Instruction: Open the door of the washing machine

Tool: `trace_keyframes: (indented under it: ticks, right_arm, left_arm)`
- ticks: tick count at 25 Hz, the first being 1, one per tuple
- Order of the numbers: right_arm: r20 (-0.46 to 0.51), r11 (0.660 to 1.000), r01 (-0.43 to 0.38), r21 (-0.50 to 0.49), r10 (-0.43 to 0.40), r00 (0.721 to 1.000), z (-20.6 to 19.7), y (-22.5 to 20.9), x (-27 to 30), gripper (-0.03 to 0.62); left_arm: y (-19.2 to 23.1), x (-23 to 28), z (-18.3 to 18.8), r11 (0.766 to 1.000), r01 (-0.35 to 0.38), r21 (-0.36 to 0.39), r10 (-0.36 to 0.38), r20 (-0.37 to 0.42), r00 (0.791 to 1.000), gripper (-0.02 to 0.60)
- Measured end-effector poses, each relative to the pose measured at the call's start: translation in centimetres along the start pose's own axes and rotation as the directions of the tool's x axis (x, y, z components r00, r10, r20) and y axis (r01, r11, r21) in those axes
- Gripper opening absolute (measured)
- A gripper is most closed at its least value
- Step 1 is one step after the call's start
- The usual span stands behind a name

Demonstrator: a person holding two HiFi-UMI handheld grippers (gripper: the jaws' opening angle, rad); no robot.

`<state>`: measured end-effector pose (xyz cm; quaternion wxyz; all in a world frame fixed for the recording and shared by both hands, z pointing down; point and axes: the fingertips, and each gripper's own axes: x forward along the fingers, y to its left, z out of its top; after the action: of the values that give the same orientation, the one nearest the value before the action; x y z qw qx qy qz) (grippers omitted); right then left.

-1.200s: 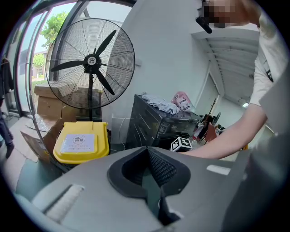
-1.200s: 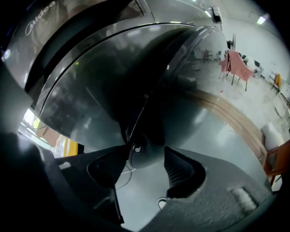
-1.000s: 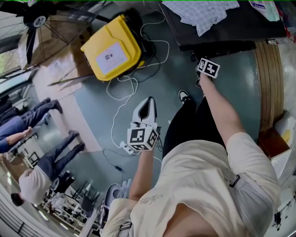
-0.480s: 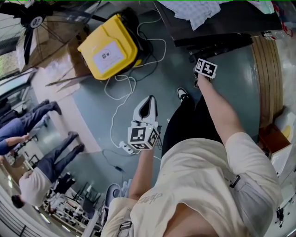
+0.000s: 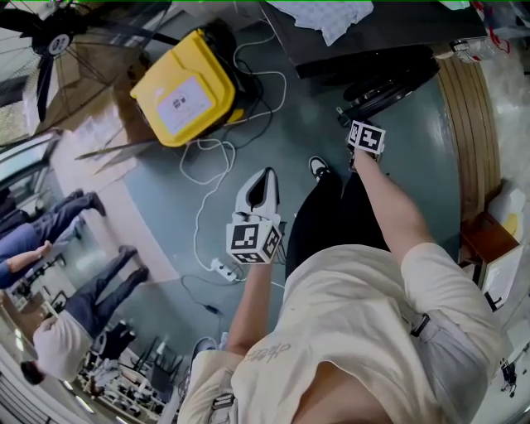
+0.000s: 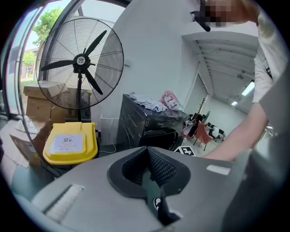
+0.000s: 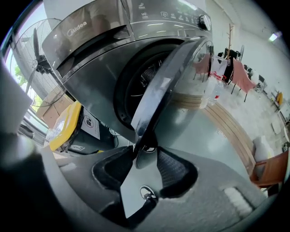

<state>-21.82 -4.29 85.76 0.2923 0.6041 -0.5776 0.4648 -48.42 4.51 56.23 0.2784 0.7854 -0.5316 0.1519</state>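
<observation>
The dark grey washing machine (image 7: 102,59) fills the right gripper view, its round door (image 7: 168,84) ajar and the drum (image 7: 146,77) showing behind it. The door's free edge runs down between the jaws of my right gripper (image 7: 144,149), which have just been closing and now pinch that edge. In the head view only that gripper's marker cube (image 5: 367,137) shows, beside the swung-out door (image 5: 389,79). My left gripper (image 5: 267,174) hangs over the floor away from the machine, fingertips together and holding nothing. It looks toward the machine (image 6: 145,124).
A yellow bin (image 5: 182,87) lies left of the machine, with cables (image 5: 207,207) and a power strip (image 5: 219,267) on the floor. A big standing fan (image 6: 81,61) and cardboard boxes (image 6: 41,97) are behind it. Clothes (image 5: 323,12) lie on the machine. People (image 5: 50,224) stand at the left.
The right gripper has drawn back from the machine's front, and the door has swung further out with it. The left gripper has hardly shifted.
</observation>
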Motion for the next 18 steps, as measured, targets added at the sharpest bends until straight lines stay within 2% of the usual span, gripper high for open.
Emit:
trace_keyframes:
  ticks: [3,8,10,12,16,18]
  right_arm:
    - [-0.020,1.000,0.016,-0.014,-0.016,1.000,-1.7,-1.7,-1.0,0.161]
    - [-0.038,0.999,0.051,-0.002,-0.051,0.998,-4.2,-4.7,-2.5,0.130]
    - [-0.086,0.991,0.133,-0.019,-0.134,0.987,-5.7,-7.5,-3.9,0.123]
    - [-0.147,0.974,0.222,-0.039,-0.225,0.963,-7.4,-10.5,-5.4,0.117]
    - [-0.104,0.996,0.086,-0.006,-0.086,0.991,-8.2,-10.5,-5.1,0.109]
    - [-0.079,0.998,0.063,-0.021,-0.065,0.995,-8.4,-11.7,-5.1,0.104]
  left_arm:
    - [-1.1,-0.2,-0.4,0.997,0.024,0.069,-0.023,-0.010,1.000,0.017]
    - [-2.7,-0.1,-1.0,0.994,0.064,0.087,-0.063,-0.014,0.998,0.017]
    - [-3.4,0.1,-1.2,0.993,0.083,0.089,-0.082,-0.019,0.996,0.017]
    - [-4.0,0.2,-1.1,0.991,0.096,0.091,-0.095,-0.021,0.995,0.017]
    - [-4.9,0.8,-1.2,0.989,0.105,0.102,-0.103,-0.023,0.994,0.017]
    - [-5.7,1.1,-1.3,0.987,0.112,0.112,-0.110,-0.026,0.994,0.017]
